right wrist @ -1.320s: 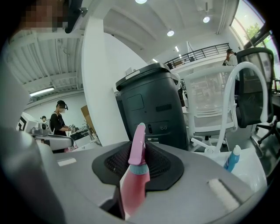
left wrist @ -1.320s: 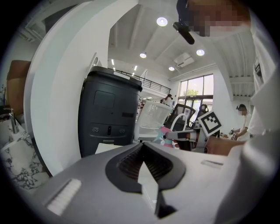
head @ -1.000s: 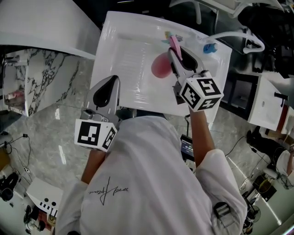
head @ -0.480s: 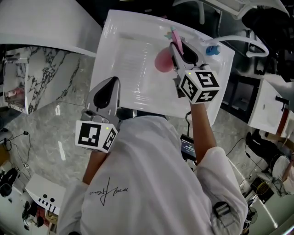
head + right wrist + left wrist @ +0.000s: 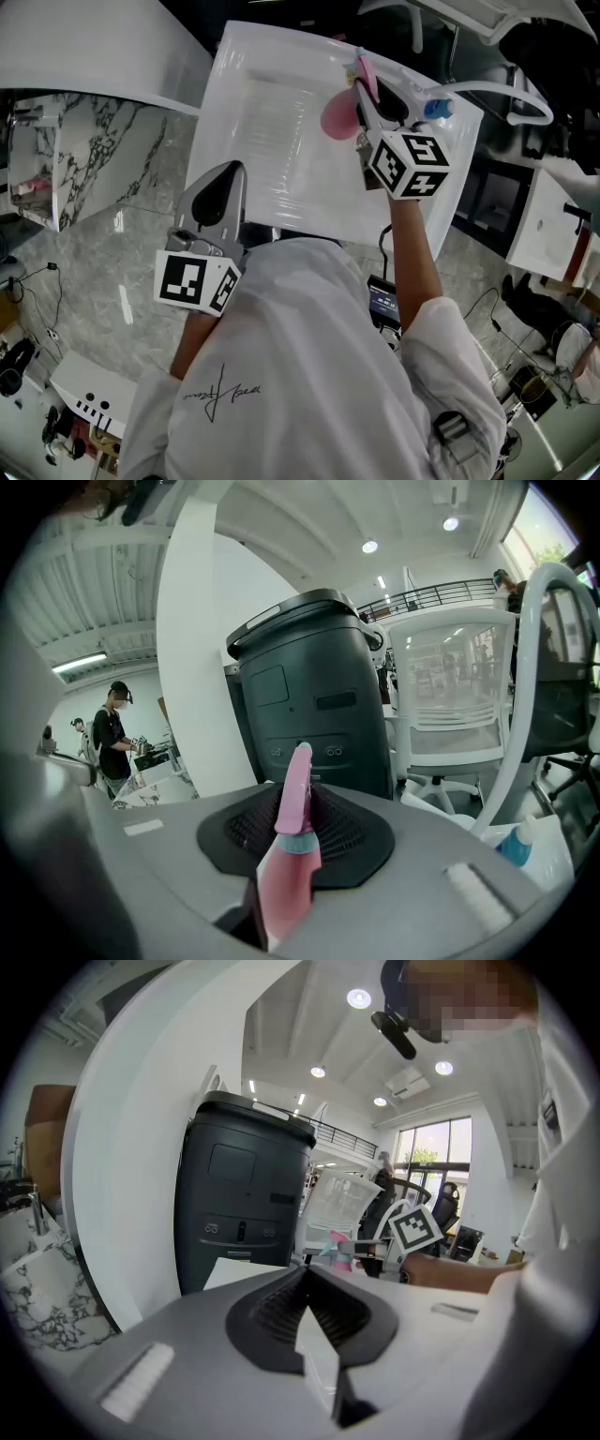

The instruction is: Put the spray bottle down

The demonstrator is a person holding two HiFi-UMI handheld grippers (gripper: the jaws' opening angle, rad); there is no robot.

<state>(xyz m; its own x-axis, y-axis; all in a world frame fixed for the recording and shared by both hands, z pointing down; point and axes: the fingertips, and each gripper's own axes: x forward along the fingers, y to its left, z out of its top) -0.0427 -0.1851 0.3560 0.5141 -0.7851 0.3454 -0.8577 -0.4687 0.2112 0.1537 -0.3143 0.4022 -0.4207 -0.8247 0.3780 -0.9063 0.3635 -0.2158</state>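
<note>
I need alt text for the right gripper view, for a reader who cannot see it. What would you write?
The right gripper is shut on a pink spray bottle between its jaws, spray head uppermost. Behind it stand a dark bin and, to the right, a white mesh chair; a blue-capped bottle shows at the lower right edge.

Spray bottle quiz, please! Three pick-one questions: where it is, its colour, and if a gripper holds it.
1. Where is the spray bottle? A) over the white table B) on the floor C) on a chair
2. Its body colour? A) green B) pink C) yellow
3. The right gripper is A) open, empty B) shut on a cup C) shut on the bottle
1 A: seen above the tabletop from the head view. 2 B: plainly pink. 3 C: the jaws pinch it.
</note>
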